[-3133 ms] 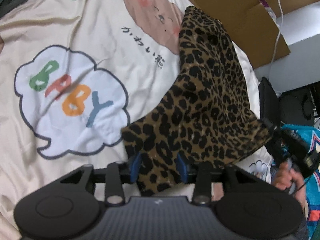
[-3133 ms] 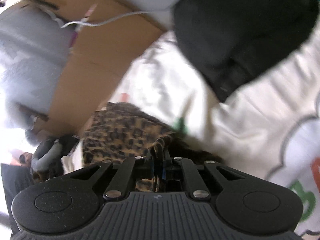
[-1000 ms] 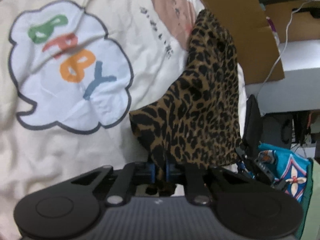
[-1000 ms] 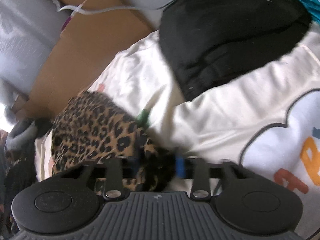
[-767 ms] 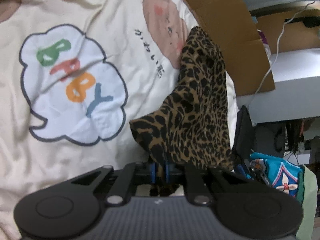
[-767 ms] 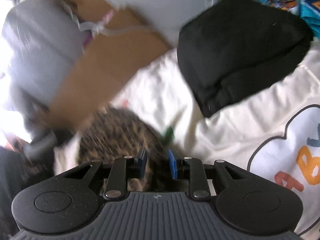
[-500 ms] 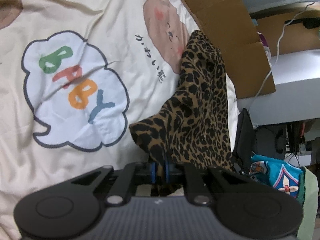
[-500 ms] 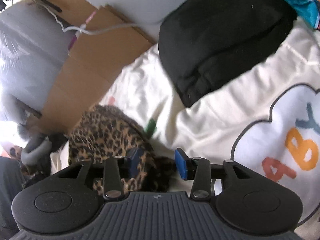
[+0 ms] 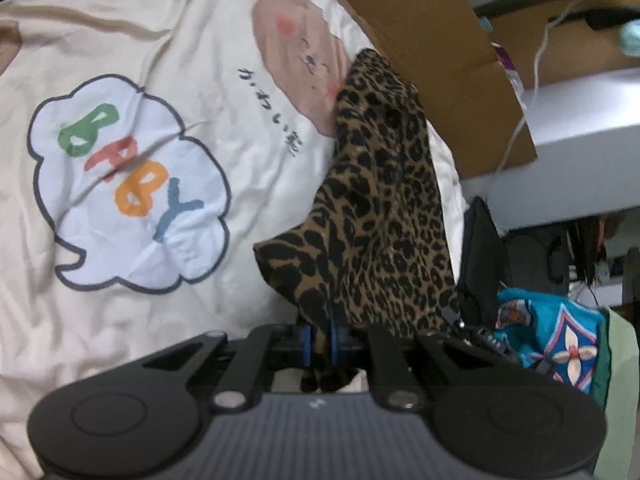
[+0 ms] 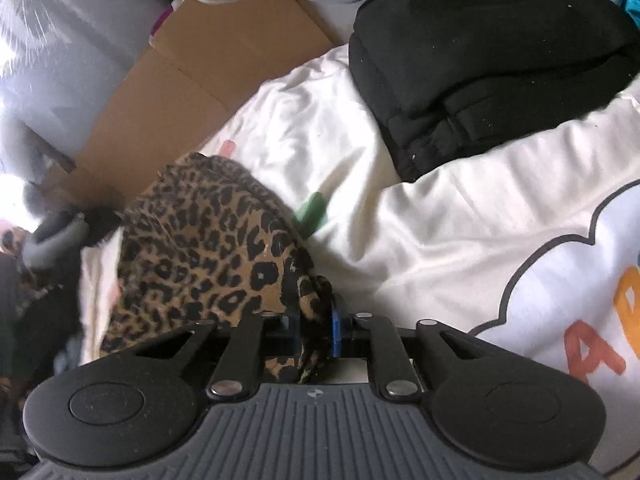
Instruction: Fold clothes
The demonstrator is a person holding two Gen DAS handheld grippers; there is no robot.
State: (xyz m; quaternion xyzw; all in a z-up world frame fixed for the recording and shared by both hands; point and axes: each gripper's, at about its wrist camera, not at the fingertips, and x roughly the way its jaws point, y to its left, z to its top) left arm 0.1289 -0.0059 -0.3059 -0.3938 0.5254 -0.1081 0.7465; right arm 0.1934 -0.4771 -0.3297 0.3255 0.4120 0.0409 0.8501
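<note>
A leopard-print garment (image 9: 384,208) hangs in a long strip over the cream printed bedsheet (image 9: 120,208). My left gripper (image 9: 319,340) is shut on its near corner, the blue pads pinching the cloth. In the right wrist view the same leopard-print garment (image 10: 208,248) bulges to the left, and my right gripper (image 10: 316,328) is shut on a bunched edge of it between the blue pads. The far end of the garment touches the sheet near the brown bear print (image 9: 304,56).
A folded black garment (image 10: 492,52) lies on the sheet at the upper right of the right wrist view. Brown cardboard (image 9: 432,40) and a white cable (image 9: 528,92) run along the bed's far edge. A turquoise patterned cloth (image 9: 556,340) sits beside the bed.
My right gripper, open around the cloth half a second ago, has shut on the garment's edge. The left gripper kept its hold and shifted slightly.
</note>
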